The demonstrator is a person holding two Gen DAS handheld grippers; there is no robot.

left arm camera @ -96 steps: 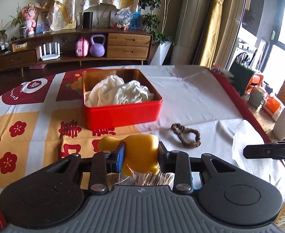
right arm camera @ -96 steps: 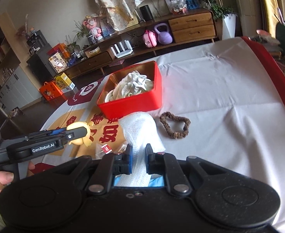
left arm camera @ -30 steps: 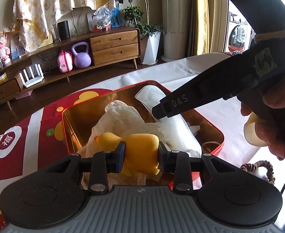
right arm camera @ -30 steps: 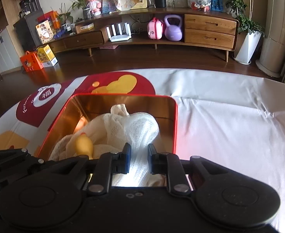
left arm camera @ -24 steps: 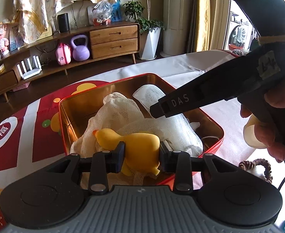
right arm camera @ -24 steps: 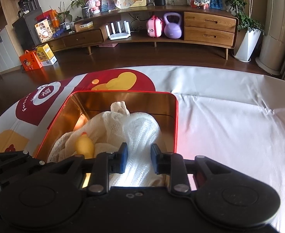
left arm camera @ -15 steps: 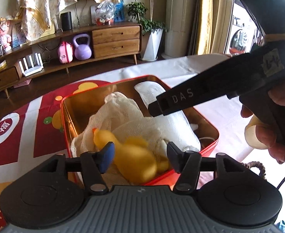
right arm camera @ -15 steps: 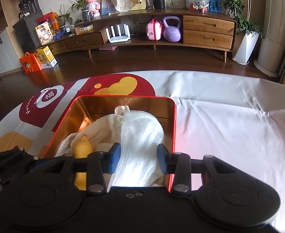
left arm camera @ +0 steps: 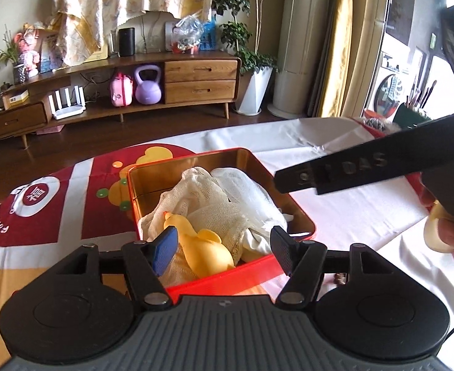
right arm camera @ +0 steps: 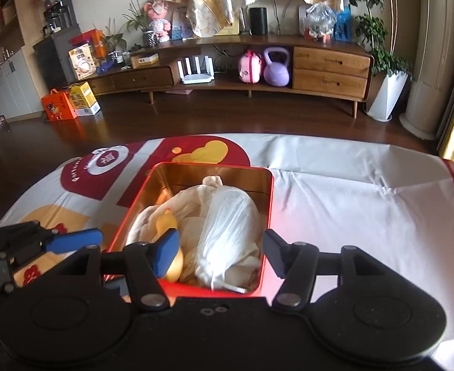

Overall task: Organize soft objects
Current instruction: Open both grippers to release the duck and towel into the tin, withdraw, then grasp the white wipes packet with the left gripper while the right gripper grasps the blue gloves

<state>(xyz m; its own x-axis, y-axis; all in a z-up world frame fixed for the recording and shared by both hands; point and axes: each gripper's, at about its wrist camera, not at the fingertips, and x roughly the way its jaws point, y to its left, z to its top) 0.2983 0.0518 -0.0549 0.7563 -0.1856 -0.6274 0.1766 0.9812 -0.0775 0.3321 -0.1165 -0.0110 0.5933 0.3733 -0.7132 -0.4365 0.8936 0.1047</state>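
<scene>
A red tin box (left arm camera: 251, 270) (right arm camera: 265, 204) stands on the cloth-covered table. In it lie a cream mesh cloth (left arm camera: 196, 194), a white mesh cloth (right arm camera: 230, 228) and a yellow rubber duck (left arm camera: 203, 252) (right arm camera: 166, 224). My left gripper (left arm camera: 223, 252) is open and empty, just above the duck at the box's near edge. My right gripper (right arm camera: 216, 253) is open and empty above the white cloth. The right gripper's side also shows in the left wrist view (left arm camera: 366, 165), and the left gripper's fingertips (right arm camera: 72, 241) show in the right wrist view.
The table wears a white cloth (right arm camera: 350, 204) with red and yellow prints (left arm camera: 35, 213). A brown hair tie (left arm camera: 339, 278) lies just right of the box, mostly hidden. A wooden sideboard (right arm camera: 328, 68) stands across the room.
Both grippers carried their loads over the box and opened: the duck and the white cloth dropped into it. Both grippers have since pulled back a little.
</scene>
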